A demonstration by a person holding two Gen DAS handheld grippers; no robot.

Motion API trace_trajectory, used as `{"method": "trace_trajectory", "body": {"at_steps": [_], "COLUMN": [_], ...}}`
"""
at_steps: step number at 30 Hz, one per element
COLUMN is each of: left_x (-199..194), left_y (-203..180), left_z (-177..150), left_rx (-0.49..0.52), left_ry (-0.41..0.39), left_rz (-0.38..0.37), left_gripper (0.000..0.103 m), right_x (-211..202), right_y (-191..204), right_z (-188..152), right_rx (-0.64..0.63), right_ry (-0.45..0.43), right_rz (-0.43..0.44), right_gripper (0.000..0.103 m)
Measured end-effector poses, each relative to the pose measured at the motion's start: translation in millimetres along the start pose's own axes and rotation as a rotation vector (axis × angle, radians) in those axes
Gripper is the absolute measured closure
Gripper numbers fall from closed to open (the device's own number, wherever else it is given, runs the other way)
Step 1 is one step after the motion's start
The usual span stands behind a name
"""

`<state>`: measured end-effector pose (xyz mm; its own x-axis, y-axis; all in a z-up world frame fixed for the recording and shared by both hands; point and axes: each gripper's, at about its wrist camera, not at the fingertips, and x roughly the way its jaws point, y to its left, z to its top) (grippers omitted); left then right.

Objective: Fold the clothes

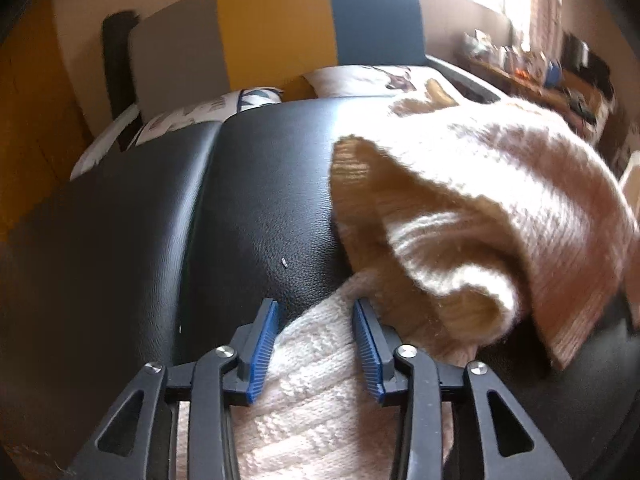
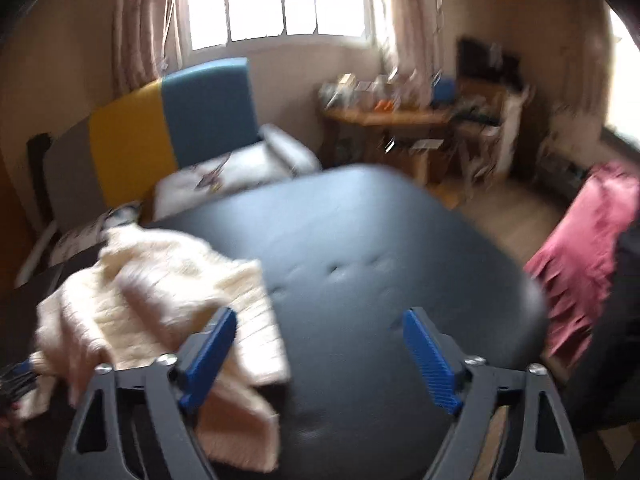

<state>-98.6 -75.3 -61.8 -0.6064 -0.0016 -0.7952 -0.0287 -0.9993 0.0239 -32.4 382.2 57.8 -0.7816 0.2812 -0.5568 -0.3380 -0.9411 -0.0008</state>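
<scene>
Black padded table (image 2: pixel 360 240), cream sweater (image 1: pixel 460 208) between left tool (image 1: pixel 316 344) pads

Sweater (image 1: pixel 460 208): cream, pale peach where shaded, ribbed and cable knit pattern. Padded table (image 1: pixel 160 220): black, fine leather grain. Left gripper (image 1: pixel 316 344): black frame, silver screws, blue ridged pads (image 1: pixel 262 350). Right gripper (image 2: pixel 320 360): same black frame, blue pads (image 2: pixel 430 358). Headboard (image 1: pixel 276 28), far: three vertical bands, grey, mustard yellow, teal. Pillow (image 1: pixel 360 76): white, dark printed motif. Cloth (image 2: pixel 580 264), right: magenta-red, plain. Curtains (image 2: pixel 140 20): pale pink. Desk (image 2: pixel 400 120), far right: warm brown wood.
</scene>
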Motion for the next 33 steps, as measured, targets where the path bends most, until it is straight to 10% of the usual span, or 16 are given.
{"method": "trace_trajectory", "body": {"at_steps": [4,12,20,27,28,30,33], "left_x": [-1,0,0,-6,-8,-11,-13], "left_y": [5,20,8,23,29,32,30], "left_z": [3,12,1,3,3,4,3], "left_rx": [-0.010,-0.081,0.042,-0.021,-0.056,-0.092,-0.097], "left_ry": [0.017,0.007,0.006,0.046,0.044,0.049,0.053], "left_rz": [-0.023,-0.029,-0.091,-0.219,-0.255,-0.319,-0.368], "left_gripper": [0.055,0.055,0.055,0.055,0.055,0.055,0.055], "right_x": [-37,-6,74,82,84,87,86], "right_y": [11,103,189,213,218,225,223], "right_z": [6,26,9,-7,-12,-23,-32], "right_rx": [-0.043,-0.193,-0.433,-0.264,-0.273,-0.286,-0.273], "right_ry": [-0.209,-0.048,0.160,0.338,0.360,0.391,0.410], "right_rz": [-0.038,0.299,0.323,0.683,0.691,0.699,0.705], "right_gripper": [0.000,0.000,0.000,0.002,0.005,0.058,0.084]}}
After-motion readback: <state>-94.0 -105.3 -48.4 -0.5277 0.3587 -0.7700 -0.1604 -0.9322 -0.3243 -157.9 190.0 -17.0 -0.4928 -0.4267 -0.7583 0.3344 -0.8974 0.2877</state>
